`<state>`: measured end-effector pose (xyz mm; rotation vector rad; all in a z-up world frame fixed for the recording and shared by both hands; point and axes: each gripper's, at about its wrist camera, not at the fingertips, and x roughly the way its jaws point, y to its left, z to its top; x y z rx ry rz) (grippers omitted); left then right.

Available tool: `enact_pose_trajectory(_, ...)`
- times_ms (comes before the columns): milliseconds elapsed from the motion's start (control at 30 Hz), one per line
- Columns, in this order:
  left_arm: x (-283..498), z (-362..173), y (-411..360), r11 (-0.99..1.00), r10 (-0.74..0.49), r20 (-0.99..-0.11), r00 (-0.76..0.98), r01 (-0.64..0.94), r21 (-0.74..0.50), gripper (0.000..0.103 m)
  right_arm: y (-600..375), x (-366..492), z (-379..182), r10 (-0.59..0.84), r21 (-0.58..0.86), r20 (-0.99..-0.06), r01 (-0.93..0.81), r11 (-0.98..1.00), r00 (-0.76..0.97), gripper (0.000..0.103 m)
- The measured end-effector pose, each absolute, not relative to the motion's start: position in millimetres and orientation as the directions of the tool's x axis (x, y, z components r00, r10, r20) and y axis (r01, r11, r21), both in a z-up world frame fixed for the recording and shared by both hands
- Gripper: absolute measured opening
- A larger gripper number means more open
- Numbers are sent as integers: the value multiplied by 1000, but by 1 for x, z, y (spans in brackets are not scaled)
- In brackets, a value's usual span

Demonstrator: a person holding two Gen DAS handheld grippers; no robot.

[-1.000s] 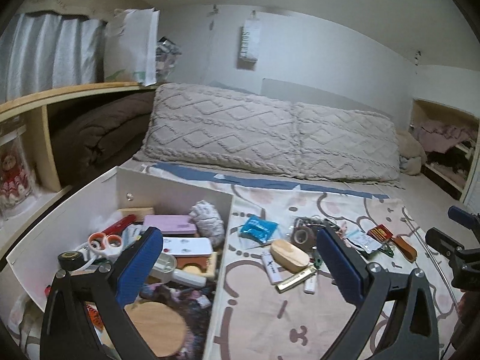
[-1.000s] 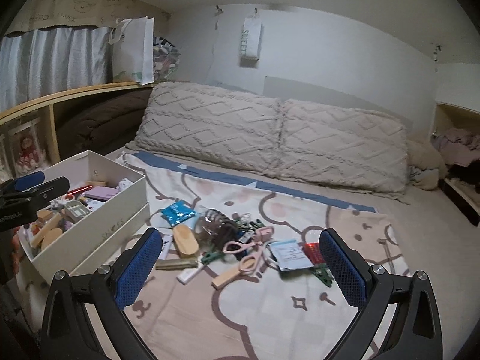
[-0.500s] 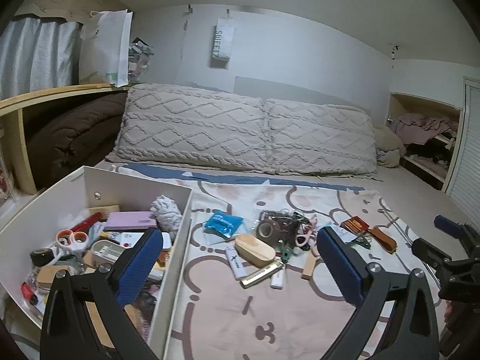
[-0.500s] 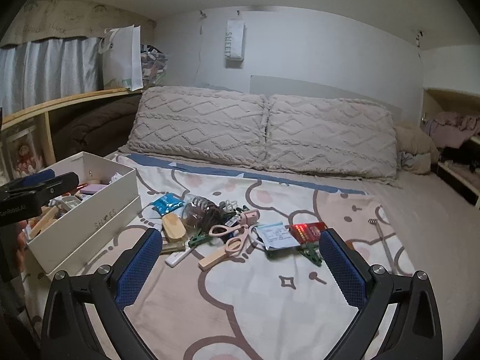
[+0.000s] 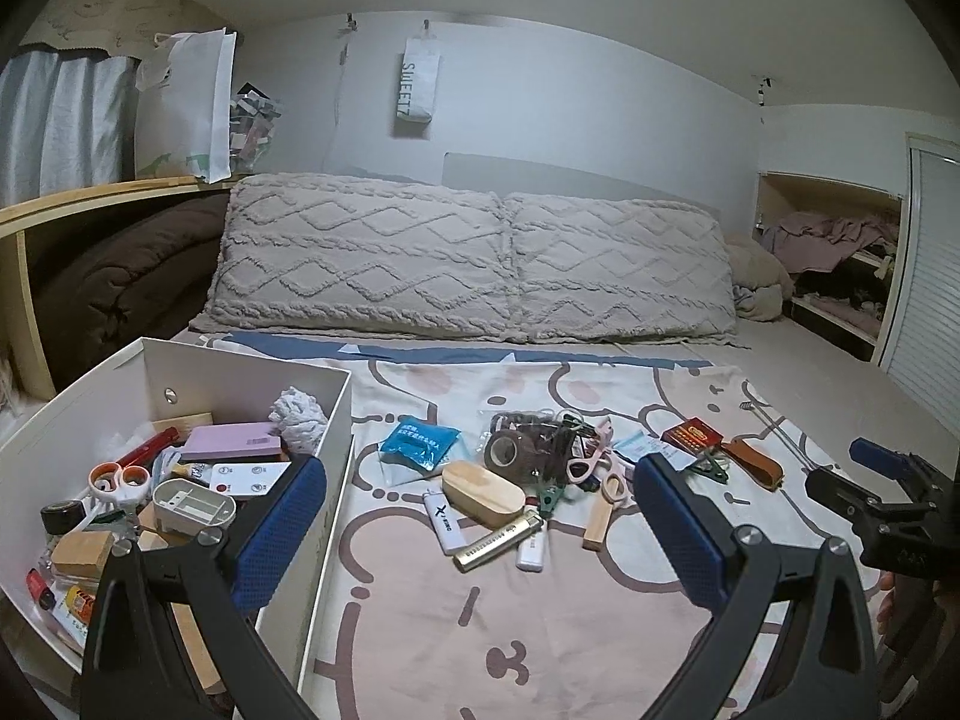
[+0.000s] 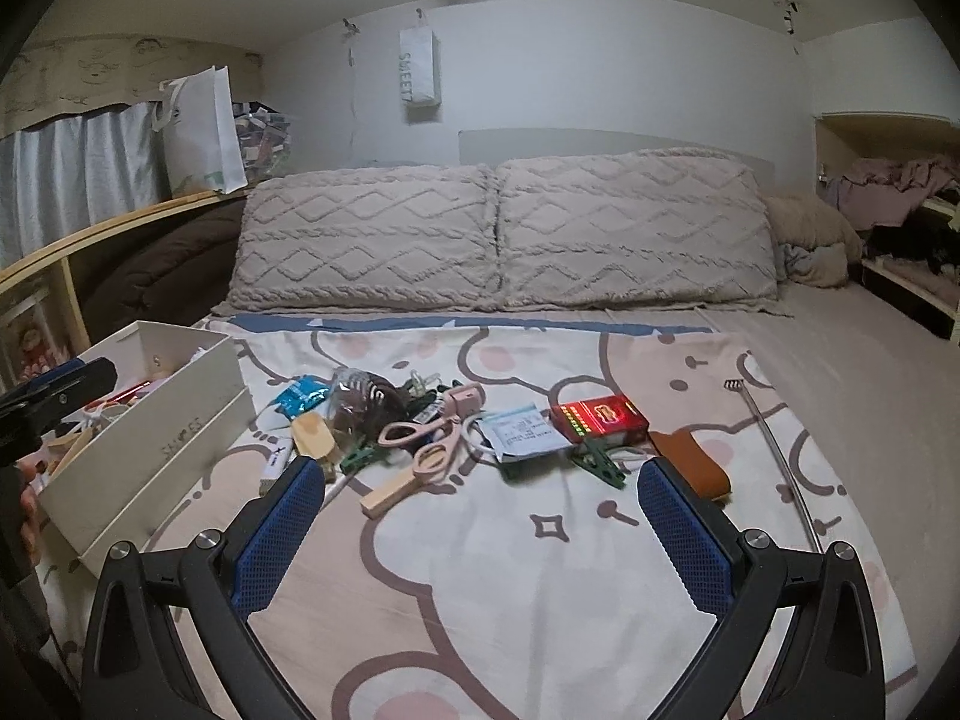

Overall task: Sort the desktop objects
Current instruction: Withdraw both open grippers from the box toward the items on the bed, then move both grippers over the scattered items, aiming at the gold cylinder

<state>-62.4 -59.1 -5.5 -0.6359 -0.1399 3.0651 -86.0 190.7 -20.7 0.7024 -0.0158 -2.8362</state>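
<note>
A pile of small objects lies on the patterned bedspread: a blue packet, an oval wooden piece, a gold lighter, pink scissors, a red box and a brown leather case. At the left stands a white box holding several items, among them orange-handled scissors. My left gripper is open and empty, just short of the pile. My right gripper hangs open and empty before the scissors and red box.
Two knitted pillows line the headboard. A wooden shelf with a brown duvet runs along the left. A long metal back scratcher lies at the right of the bedspread. An open cupboard of clothes is at the right.
Both views have swung right and pulled back a little, so the white box has slid left and the pile sits more centrally. Both grippers stayed open and empty.
</note>
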Motion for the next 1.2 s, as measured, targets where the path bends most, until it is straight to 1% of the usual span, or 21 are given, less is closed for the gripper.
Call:
enact_pose_trajectory(267, -66, -14, -52, -997, 40, -409, -912, -9, -77, 103, 187, -93, -31, -225, 69, -492, 220, -973, -841, 103)
enact_pose_trajectory(500, -76, -33, -33, -998, 61, -437, -897, -52, -33, 103, 185, -104, -48, -226, 92, -558, 212, -973, -798, 103)
enact_pose_trajectory(567, -81, -42, -27, -998, 69, -457, -887, -67, -19, 103, 186, -107, -53, -236, 108, -574, 213, -971, -784, 103)
enact_pose_trajectory(700, -95, -63, -21, -995, 96, -523, -847, -94, -29, 103, 184, -114, -66, -253, 137, -612, 215, -967, -749, 103)
enact_pose_trajectory(867, -110, -91, -14, -994, 99, -598, -795, -105, -24, 103, 180, -124, -83, -265, 157, -657, 216, -964, -706, 103)
enact_pose_trajectory(1100, -126, -118, -9, -993, 103, -667, -738, -111, -30, 103, 169, -135, -105, -280, 168, -712, 231, -958, -643, 103)
enact_pose_trajectory(1200, -134, -126, -12, -993, 117, -698, -707, -108, -56, 103, 163, -142, -113, -282, 169, -736, 238, -957, -615, 103)
